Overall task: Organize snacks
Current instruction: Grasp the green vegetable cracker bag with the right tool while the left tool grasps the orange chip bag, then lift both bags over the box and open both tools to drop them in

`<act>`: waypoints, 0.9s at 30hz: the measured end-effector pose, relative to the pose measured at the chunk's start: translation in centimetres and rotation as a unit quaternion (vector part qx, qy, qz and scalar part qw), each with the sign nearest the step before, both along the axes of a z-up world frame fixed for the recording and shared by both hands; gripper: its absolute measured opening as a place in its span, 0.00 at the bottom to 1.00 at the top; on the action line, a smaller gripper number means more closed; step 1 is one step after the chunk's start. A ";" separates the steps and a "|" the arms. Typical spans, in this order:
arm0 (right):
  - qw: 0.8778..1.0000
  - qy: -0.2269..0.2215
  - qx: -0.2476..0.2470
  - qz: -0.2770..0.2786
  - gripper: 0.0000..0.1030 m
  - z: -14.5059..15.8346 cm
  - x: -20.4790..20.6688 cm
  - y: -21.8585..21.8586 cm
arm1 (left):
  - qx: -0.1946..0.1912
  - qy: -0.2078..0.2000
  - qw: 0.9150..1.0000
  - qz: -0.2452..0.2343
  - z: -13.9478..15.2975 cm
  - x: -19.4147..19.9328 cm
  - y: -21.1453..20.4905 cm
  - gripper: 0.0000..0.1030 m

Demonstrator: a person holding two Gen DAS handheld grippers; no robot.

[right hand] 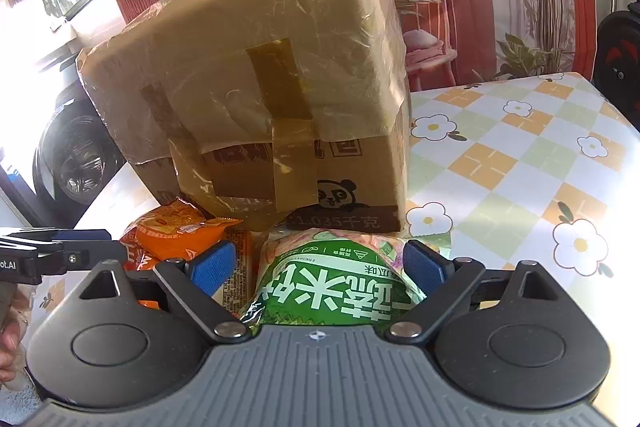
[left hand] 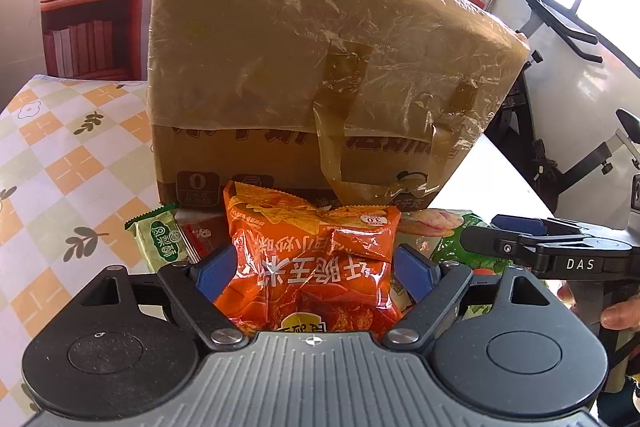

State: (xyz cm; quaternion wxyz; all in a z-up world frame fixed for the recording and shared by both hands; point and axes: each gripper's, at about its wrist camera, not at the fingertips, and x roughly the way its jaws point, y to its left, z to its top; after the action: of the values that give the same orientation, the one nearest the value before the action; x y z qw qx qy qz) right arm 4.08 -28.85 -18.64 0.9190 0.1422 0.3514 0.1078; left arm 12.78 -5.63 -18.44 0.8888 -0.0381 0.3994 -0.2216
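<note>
My left gripper (left hand: 314, 267) is shut on an orange chip bag (left hand: 312, 251), its blue pads pressing both sides. My right gripper (right hand: 320, 267) is shut on a green snack bag (right hand: 332, 287). Both bags are just in front of a tall cardboard box (left hand: 304, 59) wrapped in tape and plastic, which also fills the right wrist view (right hand: 260, 87). The orange bag shows in the right wrist view (right hand: 180, 227) to the left, and the green bag in the left wrist view (left hand: 452, 239) to the right. The right gripper appears at the right edge of the left wrist view (left hand: 516, 239).
A small green packet (left hand: 164, 239) and a red packet (left hand: 204, 235) lie left of the orange bag. The checkered flower tablecloth (right hand: 520, 155) spreads out beside the box. An exercise bike (left hand: 560, 39) and a chair stand beyond the table.
</note>
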 end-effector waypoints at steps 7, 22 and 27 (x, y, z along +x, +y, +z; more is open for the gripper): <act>0.999 0.051 0.008 -0.014 1.00 -2.1 -0.5 -0.6 | 0.045 0.003 0.999 -0.014 -2.0 0.8 -1.8 0.93; 0.998 0.042 0.032 -0.025 0.92 -2.9 -1.1 -1.0 | 0.048 0.001 0.999 -0.004 -3.9 1.0 -2.4 0.82; 0.999 0.018 0.023 -0.016 0.75 -1.7 -1.7 -0.7 | 0.024 -0.027 0.999 -0.009 -2.1 -0.7 -1.0 0.77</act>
State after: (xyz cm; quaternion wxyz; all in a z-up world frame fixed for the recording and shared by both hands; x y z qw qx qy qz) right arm 2.42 -29.51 -20.31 0.9104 0.1710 0.3634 0.0990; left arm 12.09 -6.64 -20.52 0.8981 -0.0072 0.3804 -0.2207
